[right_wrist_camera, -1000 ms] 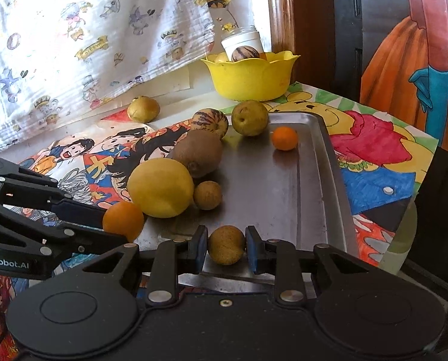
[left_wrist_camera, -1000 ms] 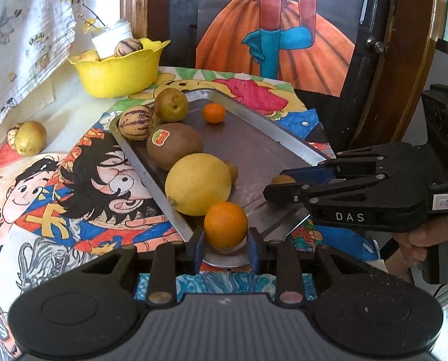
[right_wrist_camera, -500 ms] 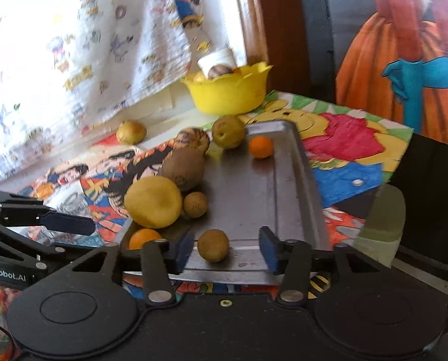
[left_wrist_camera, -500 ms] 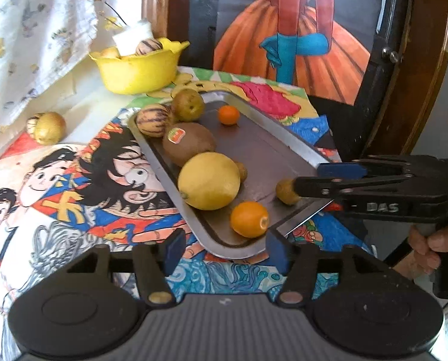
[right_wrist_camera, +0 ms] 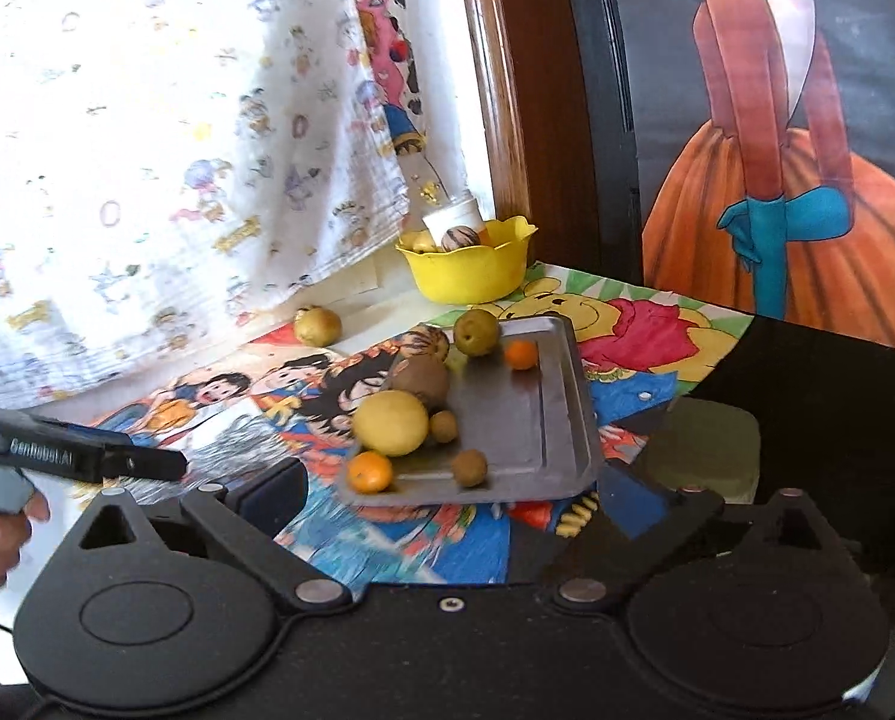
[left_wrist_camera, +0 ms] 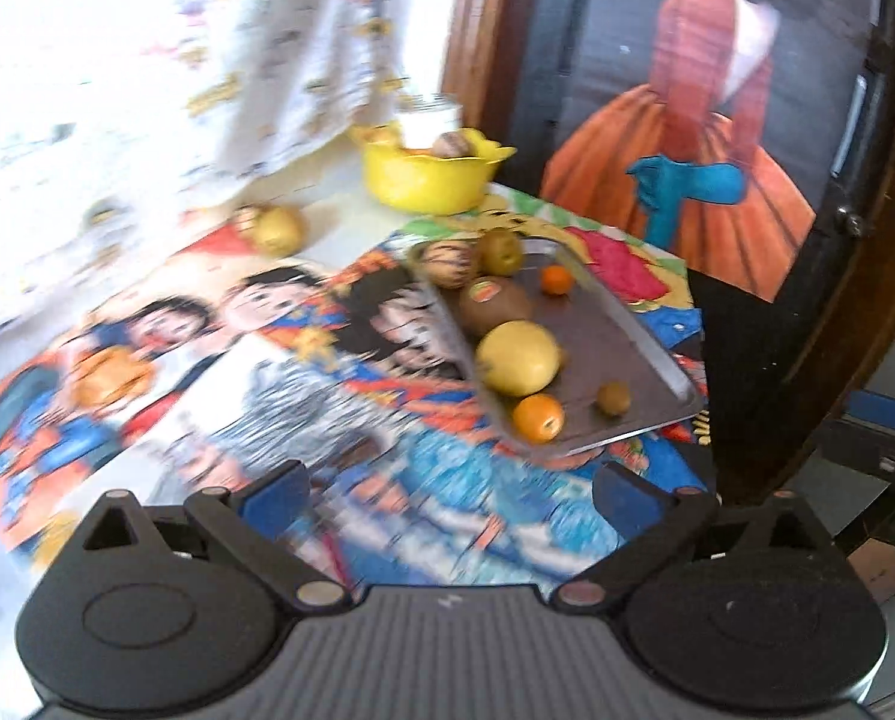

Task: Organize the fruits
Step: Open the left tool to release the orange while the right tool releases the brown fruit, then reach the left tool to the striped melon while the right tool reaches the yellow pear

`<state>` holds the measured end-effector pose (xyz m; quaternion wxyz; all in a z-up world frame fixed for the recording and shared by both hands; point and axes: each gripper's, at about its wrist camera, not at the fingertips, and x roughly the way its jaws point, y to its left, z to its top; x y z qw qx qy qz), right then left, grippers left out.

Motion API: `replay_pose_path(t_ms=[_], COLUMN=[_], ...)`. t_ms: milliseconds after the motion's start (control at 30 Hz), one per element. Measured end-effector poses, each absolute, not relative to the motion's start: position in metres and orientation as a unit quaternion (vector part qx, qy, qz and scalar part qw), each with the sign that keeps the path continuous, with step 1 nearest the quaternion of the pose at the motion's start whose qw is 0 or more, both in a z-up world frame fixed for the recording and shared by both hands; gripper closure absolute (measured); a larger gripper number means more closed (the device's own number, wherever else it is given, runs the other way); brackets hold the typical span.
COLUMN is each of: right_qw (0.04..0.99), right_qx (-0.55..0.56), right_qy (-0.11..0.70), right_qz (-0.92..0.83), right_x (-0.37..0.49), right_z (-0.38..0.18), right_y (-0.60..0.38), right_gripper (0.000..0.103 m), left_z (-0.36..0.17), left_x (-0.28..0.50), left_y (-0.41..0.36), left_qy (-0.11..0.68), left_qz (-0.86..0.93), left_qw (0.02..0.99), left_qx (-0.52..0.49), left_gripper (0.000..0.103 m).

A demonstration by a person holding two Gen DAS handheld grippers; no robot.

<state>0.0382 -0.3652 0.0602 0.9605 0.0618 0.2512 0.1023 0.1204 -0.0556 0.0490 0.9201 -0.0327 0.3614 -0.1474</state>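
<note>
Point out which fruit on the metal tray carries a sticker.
The brown oval kiwi, between the striped round fruit and the big yellow citrus; a red-and-green sticker sits on its top. No other fruit shows one.

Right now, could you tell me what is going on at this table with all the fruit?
A person holding a gripper in each hand is sorting fruit onto a metal tray. Both the left gripper and the right gripper are opening with nothing between their fingers. An orange and a small brown fruit lie at the tray's near end. More fruit sits in the yellow bowl.
</note>
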Motion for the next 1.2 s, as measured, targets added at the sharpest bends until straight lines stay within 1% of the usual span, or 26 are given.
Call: replay_pose_path(t_ms=[67,167,300,400,633,733,867,933,1033,1133,1200], right_qw=[0.959,0.957,0.959,0.961,0.967,0.969,0.969,0.968,0.963,0.950,0.941], right_qx=[0.055,0.039,-0.005,-0.024,-0.015,-0.054,-0.111,-0.114,-0.089,-0.073,-0.066], right_qy=[0.257,0.268,0.267,0.259,0.226,0.202,0.167,0.150,0.134,0.130,0.145], right_qz=[0.103,0.107,0.096,0.094,0.117,0.129,0.143,0.165,0.217,0.275,0.298], right_x=[0.016,-0.016,-0.045,-0.047,-0.002,0.033,0.088,0.120,0.172,0.226,0.257], right_z=[0.077,0.112,0.169,0.217,0.358,0.416,0.471,0.481,0.472,0.435,0.398], right_y=[-0.364,-0.362,-0.358,-0.353,-0.329,-0.302,-0.261,-0.244,-0.231,-0.223,-0.223], right_gripper=[0.001,0.001,0.001,0.001,0.001,0.001,0.001,0.001,0.001,0.000,0.001], left_z=[0.062,0.088,0.141,0.185,0.298,0.328,0.354,0.360,0.351,0.323,0.296], left_x=[0.108,0.088,0.069,0.066,0.085,0.094,0.119,0.134,0.151,0.169,0.182], left_y=[-0.038,-0.012,0.022,0.040,0.075,0.086,0.088,0.089,0.082,0.075,0.070], left_qy=[0.362,0.343,0.288,0.252,0.188,0.160,0.157,0.154,0.134,0.116,0.107], left_qz=[-0.136,-0.121,-0.081,-0.062,0.007,0.044,0.077,0.083,0.082,0.056,0.038], left_qw=[0.921,0.931,0.954,0.966,0.981,0.984,0.980,0.979,0.980,0.983,0.983], left_qx=[-0.035,-0.024,0.008,0.022,0.045,0.065,0.094,0.105,0.124,0.134,0.146], left_gripper=[0.000,0.000,0.000,0.000,0.000,0.000,0.000,0.000,0.000,0.000,0.000])
